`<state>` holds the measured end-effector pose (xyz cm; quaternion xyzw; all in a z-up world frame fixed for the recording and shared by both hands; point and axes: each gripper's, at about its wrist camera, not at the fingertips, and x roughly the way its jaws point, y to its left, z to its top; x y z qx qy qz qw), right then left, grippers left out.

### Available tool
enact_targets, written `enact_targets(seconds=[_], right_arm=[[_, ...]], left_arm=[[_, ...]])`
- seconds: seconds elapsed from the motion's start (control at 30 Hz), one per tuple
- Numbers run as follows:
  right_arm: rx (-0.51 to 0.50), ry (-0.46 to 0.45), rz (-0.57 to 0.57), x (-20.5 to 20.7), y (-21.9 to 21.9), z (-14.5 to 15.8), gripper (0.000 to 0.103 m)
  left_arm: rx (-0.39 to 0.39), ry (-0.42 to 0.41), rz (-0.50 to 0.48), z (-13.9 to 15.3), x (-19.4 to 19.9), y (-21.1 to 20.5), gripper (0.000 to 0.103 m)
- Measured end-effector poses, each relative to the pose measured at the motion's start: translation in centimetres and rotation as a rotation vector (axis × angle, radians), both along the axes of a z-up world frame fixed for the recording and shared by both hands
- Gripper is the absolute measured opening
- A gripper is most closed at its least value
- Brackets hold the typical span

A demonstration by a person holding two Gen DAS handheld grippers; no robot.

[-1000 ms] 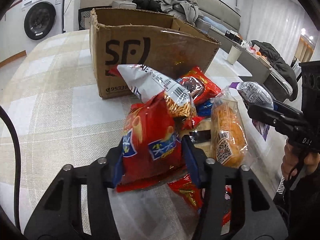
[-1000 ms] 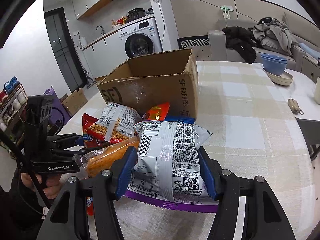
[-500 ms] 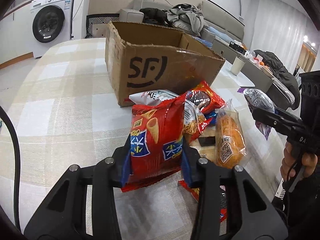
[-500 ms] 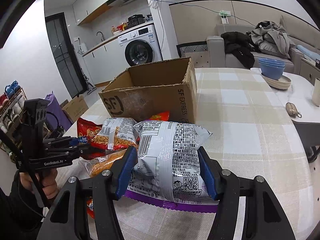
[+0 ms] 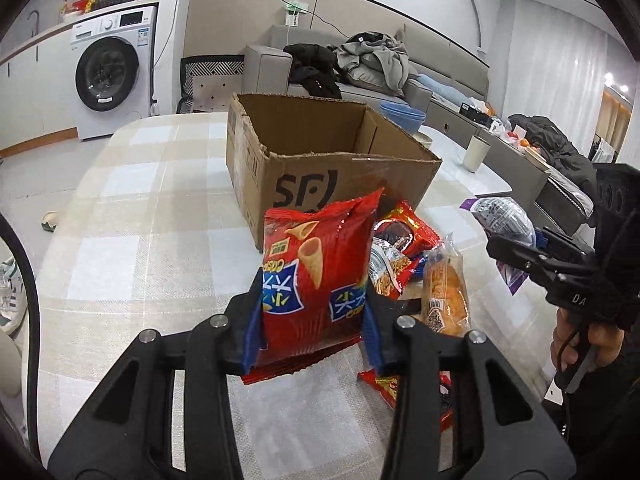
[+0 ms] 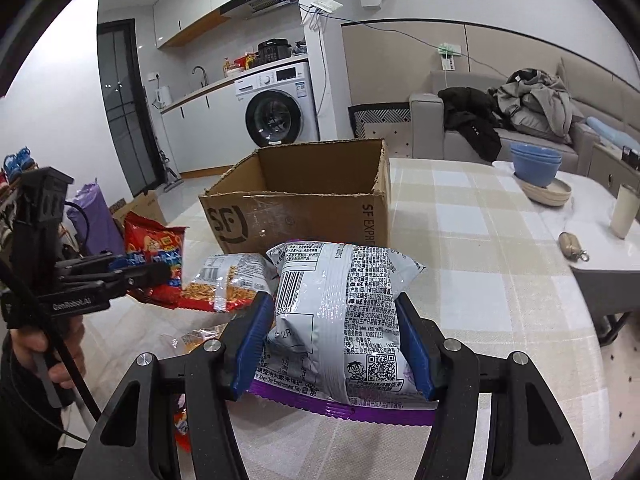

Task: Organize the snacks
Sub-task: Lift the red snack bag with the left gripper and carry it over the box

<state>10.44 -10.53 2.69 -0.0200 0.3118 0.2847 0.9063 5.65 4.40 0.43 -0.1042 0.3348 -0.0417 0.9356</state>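
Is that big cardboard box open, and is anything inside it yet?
Open: the cardboard box has no lid on top. The inner walls look bare; its floor is hidden, so contents cannot be told.

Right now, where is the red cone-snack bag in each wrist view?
Left wrist: red cone-snack bag centre frame, upright, clamped in the left tool.
Right wrist: same bag at left edge, in that tool.
Shared landmark: open brown cardboard box behind it.

On your table [image 6: 472, 248], the open cardboard box [image 5: 320, 168] stands toward the far edge, with the loose snack packets [image 5: 420, 264] lying directly before its near wall. The stacked bowls [image 6: 536, 168] and the cup [image 6: 625, 210] sit right of the box, along the right edge.
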Motion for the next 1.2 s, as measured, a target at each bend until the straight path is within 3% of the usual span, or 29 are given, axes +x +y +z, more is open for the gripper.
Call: enact_targets(seconds=[0.77,1.2], right_arm=[[-0.04,-0.088,0.005,1.1,2.4,2.2,0.062],[-0.039,-0.113,0.023,3.1,4.1,4.0,0.062]], left_arm=[[0.05,-0.077,0.016,5.3,-1.3,-0.7,0.037],[0.079,-0.107,0.012,9.0,1.5,-2.0,0.038]])
